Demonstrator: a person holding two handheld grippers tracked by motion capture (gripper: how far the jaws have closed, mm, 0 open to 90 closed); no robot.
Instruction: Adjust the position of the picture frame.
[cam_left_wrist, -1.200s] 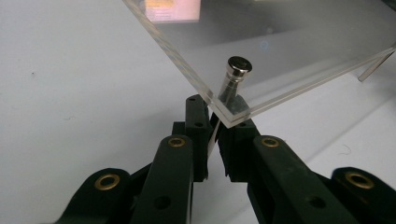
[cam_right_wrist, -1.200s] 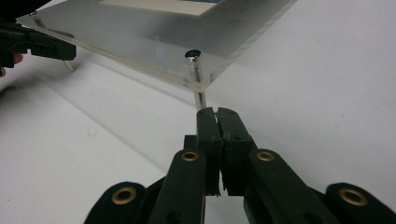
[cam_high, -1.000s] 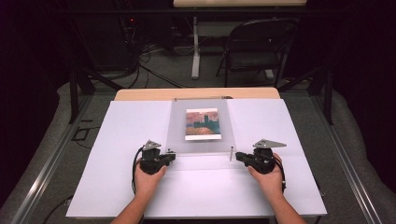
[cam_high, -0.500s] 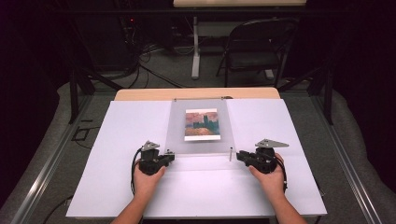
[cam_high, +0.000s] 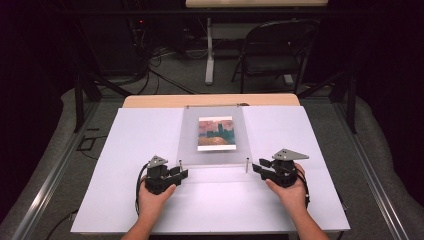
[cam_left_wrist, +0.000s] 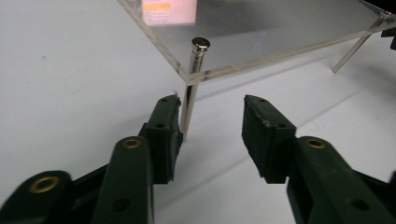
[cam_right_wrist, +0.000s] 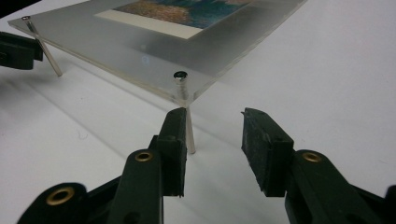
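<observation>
Standing on its metal legs between both tongs, the acrylic frame (cam_high: 212, 137) looks set down, as left gripper (cam_left_wrist: 210, 123) and right gripper (cam_right_wrist: 212, 135) have just been opening, pads off the legs, withdrawal remaining.

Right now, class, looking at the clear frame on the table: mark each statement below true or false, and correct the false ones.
1. The acrylic frame holds a picture. True.
2. The left gripper is clamped on a metal post. False: its jaws, just opening, stand apart.
3. The frame's near edge rests on metal posts. True.
4. The right gripper holds the picture. False: nothing is gripped.
</observation>
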